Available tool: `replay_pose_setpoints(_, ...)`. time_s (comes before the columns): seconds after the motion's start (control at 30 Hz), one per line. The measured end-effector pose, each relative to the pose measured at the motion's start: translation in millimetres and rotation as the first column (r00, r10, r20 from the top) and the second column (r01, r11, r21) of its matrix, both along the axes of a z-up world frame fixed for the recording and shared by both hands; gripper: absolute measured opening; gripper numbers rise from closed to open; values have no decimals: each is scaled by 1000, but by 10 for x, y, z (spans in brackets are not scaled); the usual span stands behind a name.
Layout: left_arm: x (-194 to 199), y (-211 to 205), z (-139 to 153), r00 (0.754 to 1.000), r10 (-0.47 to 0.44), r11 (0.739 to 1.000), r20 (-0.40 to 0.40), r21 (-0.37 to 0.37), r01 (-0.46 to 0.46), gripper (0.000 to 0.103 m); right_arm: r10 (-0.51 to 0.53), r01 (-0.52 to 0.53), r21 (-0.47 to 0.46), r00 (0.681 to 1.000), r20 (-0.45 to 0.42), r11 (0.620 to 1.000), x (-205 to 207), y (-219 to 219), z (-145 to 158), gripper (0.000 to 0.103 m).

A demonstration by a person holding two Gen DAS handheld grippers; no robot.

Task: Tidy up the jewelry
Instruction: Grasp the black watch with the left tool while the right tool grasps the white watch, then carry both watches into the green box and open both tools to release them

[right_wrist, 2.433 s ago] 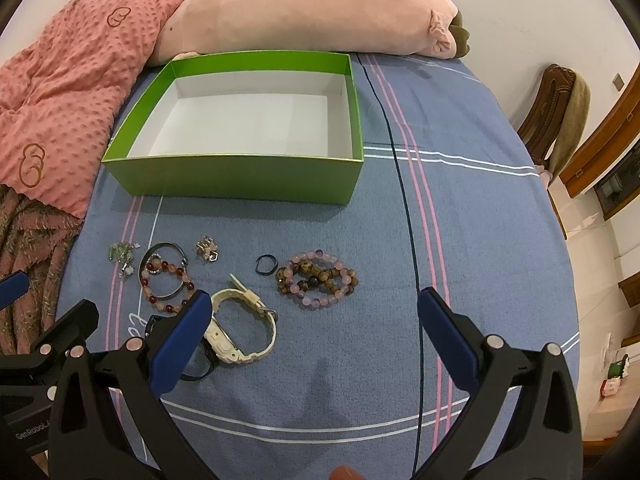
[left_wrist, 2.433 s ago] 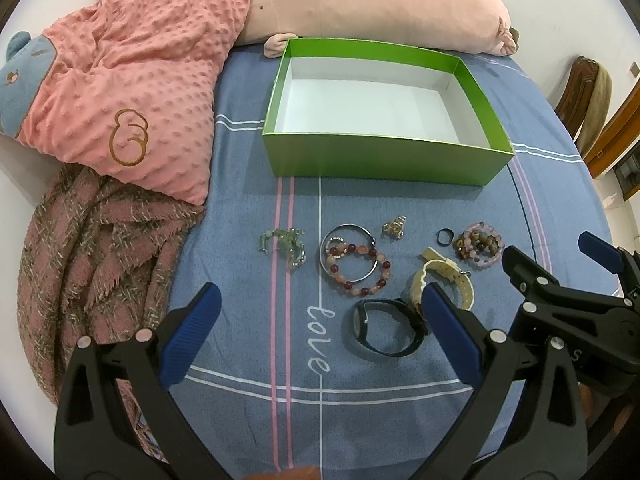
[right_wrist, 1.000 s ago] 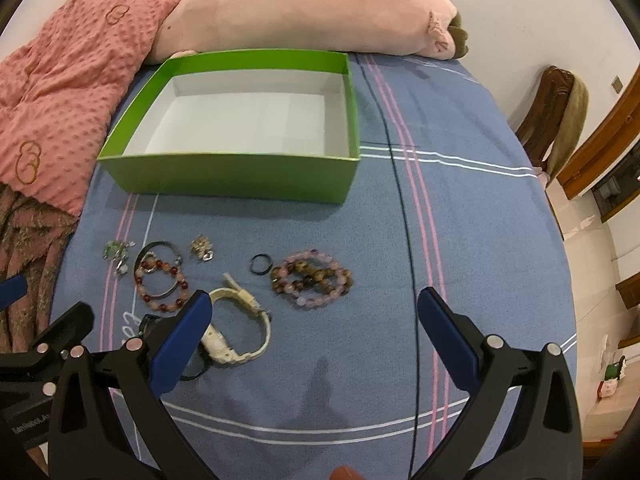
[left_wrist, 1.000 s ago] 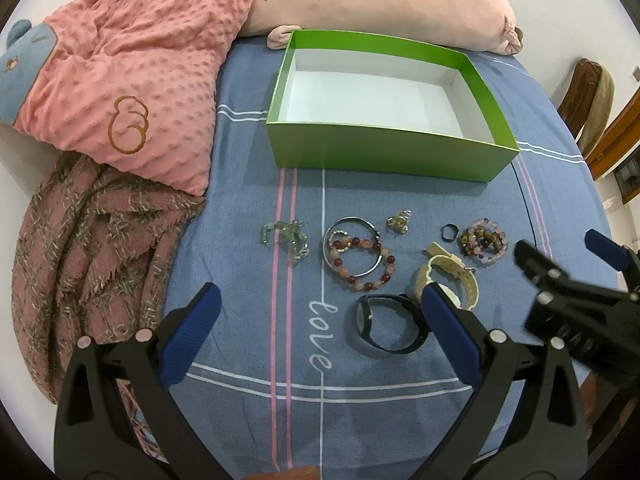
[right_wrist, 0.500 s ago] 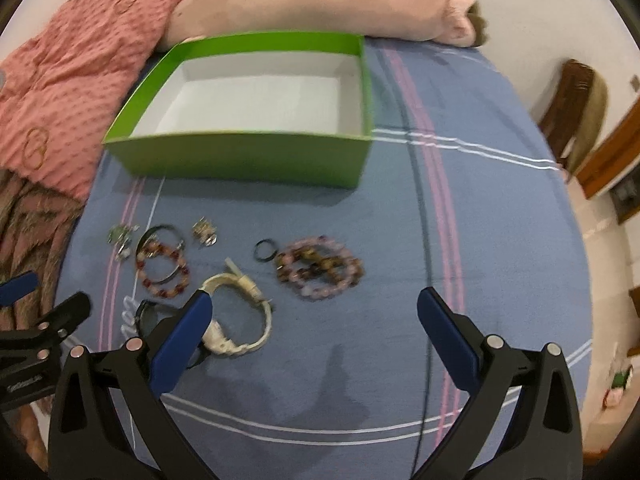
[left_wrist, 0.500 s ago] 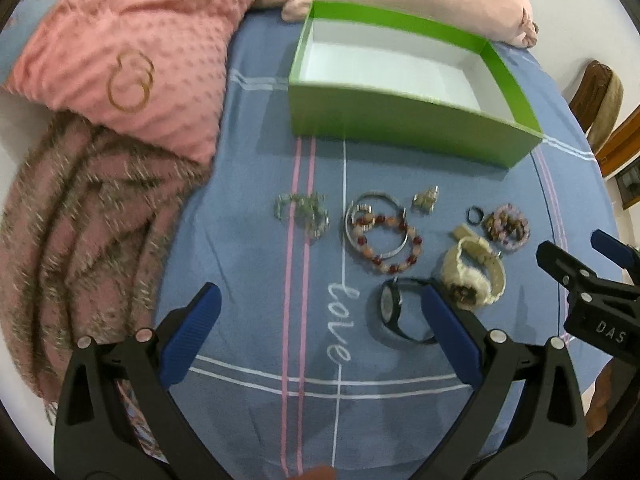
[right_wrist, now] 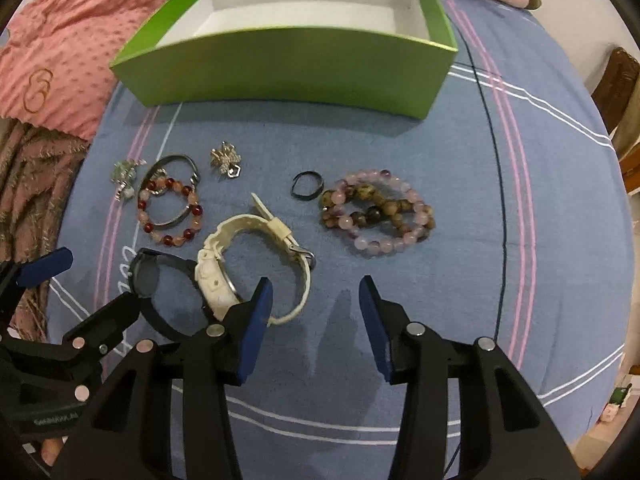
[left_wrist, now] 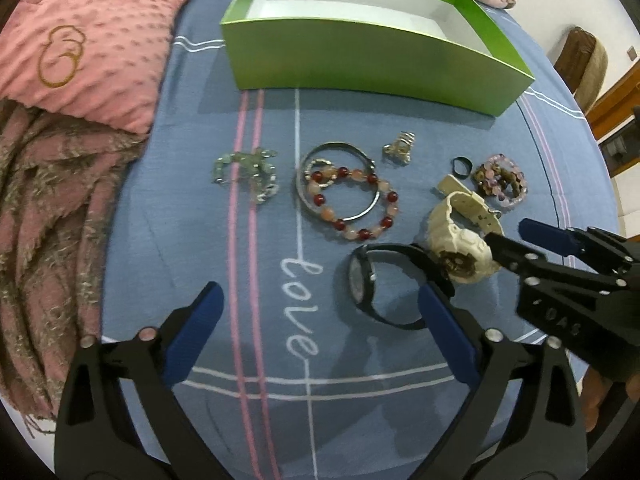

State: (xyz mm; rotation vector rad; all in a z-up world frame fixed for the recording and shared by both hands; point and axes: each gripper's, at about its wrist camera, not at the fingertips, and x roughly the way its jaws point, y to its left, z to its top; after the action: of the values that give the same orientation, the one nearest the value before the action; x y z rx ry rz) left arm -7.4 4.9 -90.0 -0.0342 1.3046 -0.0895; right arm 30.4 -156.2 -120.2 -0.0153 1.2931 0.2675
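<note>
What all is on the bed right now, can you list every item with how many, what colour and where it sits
Box: one, green outside, white inside, open, behind the jewelry.
Red bead bracelet: one, red and peach, lying over a metal bangle.
Pale green piece: one, far left of the row.
Silver charm: one, beside the bangle.
Dark ring: one, beside the purple and brown bracelets.
White watch: one, near the black watch.
Blanket: one, pink, left.
Left gripper: open, above the sheet.
Right gripper: jaws just closing, nothing pressed between the pads.
</note>
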Motion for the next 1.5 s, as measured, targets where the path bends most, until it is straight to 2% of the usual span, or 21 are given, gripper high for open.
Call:
replay_pose_setpoints(0.17,88,-59,-191,999,0,1000,-45,15,1,68,3,-3,-17,1000,-14,1000,41,40,-90,47)
replay_pose_setpoints(0.37,109,-60,-281,999,2,1000,-35,12,-1,52,8,-9,-21,1000,-26,1000,42,64,-158,44)
replay_pose_setpoints(0.4,113,-59,-283,1000,2,1000,-30,14,-2,49,13,-14,-22,1000,-22,1000,39,74,-156,37)
replay_pose_setpoints(0.43,100,-50,-285,1000,5,1000,-27,15,-5,42,17,-18,-24,1000,-16,1000,42,87,-152,23)
replay_pose_setpoints(0.47,88,-12,-282,1000,9,1000,-26,8,-9,34,22,-22,-12,1000,-16,1000,39,93,-145,16)
replay_pose_setpoints(0.5,87,10,-281,1000,13,1000,-27,-10,-13,28,25,-25,9,999,-20,1000,14,106,-159,11)
replay_pose_setpoints(0.53,82,40,-277,999,16,999,-31,-30,-17,19,24,-23,15,999,-22,1000,-7,108,-162,10)
replay_pose_setpoints(0.57,74,102,-260,999,19,999,-36,-50,-21,14,24,-24,15,999,-22,1000,-12,112,-162,10)
replay_pose_setpoints(0.73,46,258,-192,999,36,998,-24,-58,-37,13,10,-10,57,1000,-1,998,-31,36,-58,5)
replay_pose_setpoints(0.83,25,367,21,999,39,998,20,-47,-38,13,7,-8,31,999,39,999,-56,-10,60,5)
replay_pose_setpoints(1.13,93,434,528,994,37,998,101,-61,-31,13,0,-8,71,994,110,997,45,-167,539,5)
replay_pose_setpoints(1.4,687,512,1143,970,32,997,240,-71,-15,13,-46,18,113,967,250,993,580,-277,1151,5)
replay_pose_setpoints(1.5,990,506,1218,964,42,998,264,-63,-26,13,-64,35,98,949,310,995,840,-285,1328,5)
